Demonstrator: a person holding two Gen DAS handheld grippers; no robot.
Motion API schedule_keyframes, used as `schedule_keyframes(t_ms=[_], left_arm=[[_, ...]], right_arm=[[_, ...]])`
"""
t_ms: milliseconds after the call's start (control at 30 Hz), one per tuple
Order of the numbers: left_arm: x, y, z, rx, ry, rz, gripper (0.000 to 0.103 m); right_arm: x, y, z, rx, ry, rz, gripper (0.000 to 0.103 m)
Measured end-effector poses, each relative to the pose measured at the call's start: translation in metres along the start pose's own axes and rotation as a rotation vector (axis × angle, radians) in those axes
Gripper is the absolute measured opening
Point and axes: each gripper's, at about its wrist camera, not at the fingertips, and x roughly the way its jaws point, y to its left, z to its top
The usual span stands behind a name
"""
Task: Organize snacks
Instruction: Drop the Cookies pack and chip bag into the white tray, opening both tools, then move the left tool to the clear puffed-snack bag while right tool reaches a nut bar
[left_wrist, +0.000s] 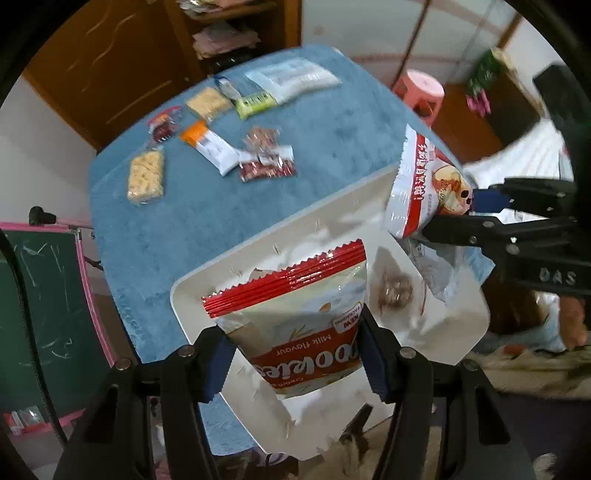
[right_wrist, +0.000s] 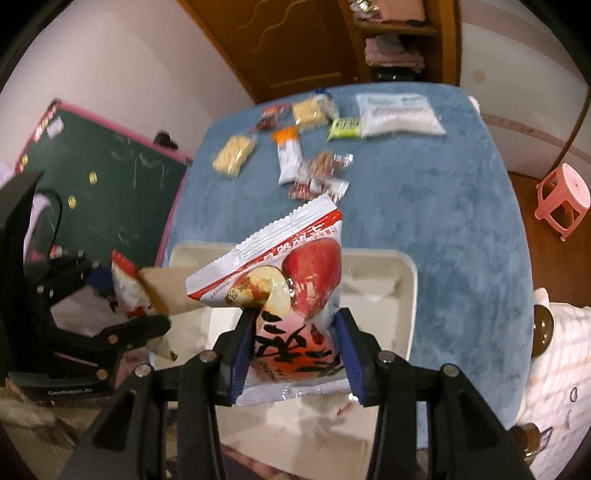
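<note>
My left gripper (left_wrist: 293, 354) is shut on a milk-flavour cookies bag (left_wrist: 295, 325) with a red top seal, held over the white tray (left_wrist: 207, 280). My right gripper (right_wrist: 295, 354) is shut on a white and red apple-chip bag (right_wrist: 280, 280), held above the same tray (right_wrist: 402, 295). In the left wrist view the apple-chip bag (left_wrist: 424, 184) and right gripper (left_wrist: 476, 214) sit at the right, above the tray's far corner. In the right wrist view the left gripper (right_wrist: 122, 299) with the cookies bag (right_wrist: 129, 291) shows at the left. A brown round snack (left_wrist: 395, 291) lies in the tray.
The tray rests on a blue-covered table (left_wrist: 221, 206). Several small snack packs lie at its far side: cracker packs (left_wrist: 146, 177), an orange-white bar (left_wrist: 208, 147), red candies (left_wrist: 267, 162), a green pack (left_wrist: 255, 101), a large white packet (left_wrist: 291, 77). A pink stool (right_wrist: 561, 199) stands right; a green chalkboard (right_wrist: 103, 192) left.
</note>
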Motion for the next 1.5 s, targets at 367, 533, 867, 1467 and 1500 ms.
schedule_keyframes(t_ms=[367,533,867,1467,1500], left_arm=[[0.042,-0.001,-0.012,0.01,0.085,0.02,0.082],[0.053,0.0,-0.016,-0.007,0.138,0.047,0.083],[0.05,0.004,-0.019,-0.034,0.122,0.06,0.083],[0.033,0.007,-0.016,-0.076,0.066,0.103,0.083],[0.032,0.007,-0.015,-0.084,0.062,0.104,0.083]], right_arm=[[0.036,0.016,-0.027,-0.066,0.126,-0.145,0.049],[0.043,0.017,-0.033,-0.065,0.148,-0.181,0.057],[0.045,0.028,-0.033,-0.098,0.149,-0.178,0.057],[0.036,0.035,-0.027,-0.129,0.102,-0.171,0.057],[0.034,0.034,-0.026,-0.131,0.096,-0.169,0.057]])
